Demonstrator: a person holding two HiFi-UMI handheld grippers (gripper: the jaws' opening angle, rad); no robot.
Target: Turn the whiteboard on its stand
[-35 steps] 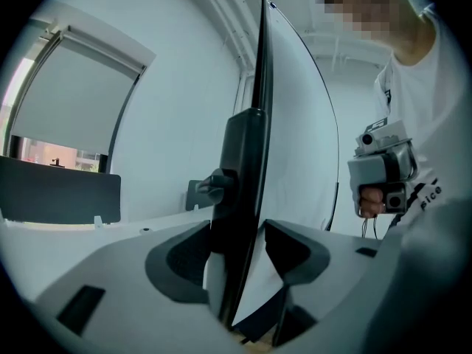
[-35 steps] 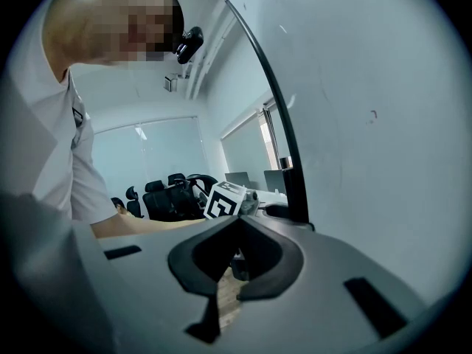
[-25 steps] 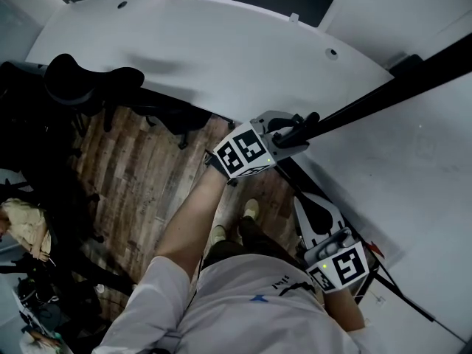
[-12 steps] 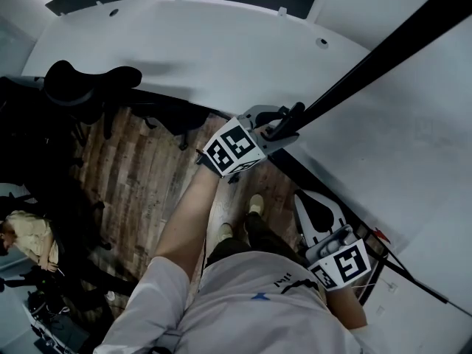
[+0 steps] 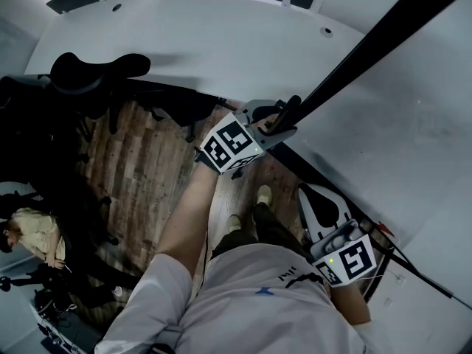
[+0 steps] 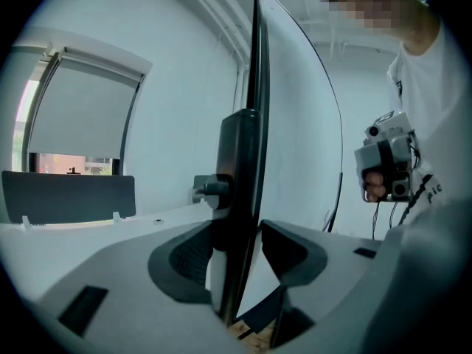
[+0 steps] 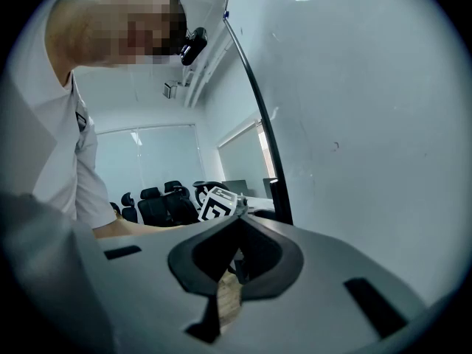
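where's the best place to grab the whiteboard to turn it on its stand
Take the whiteboard by its black edge frame, coming in edge-on so one jaw lands on each face. The board is a thin flat panel, and that rail is narrow enough to fit the jaws. The left tool grips it this way.

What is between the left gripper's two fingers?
The black edge of the whiteboard, clamped by the left gripper; the left gripper view shows it.
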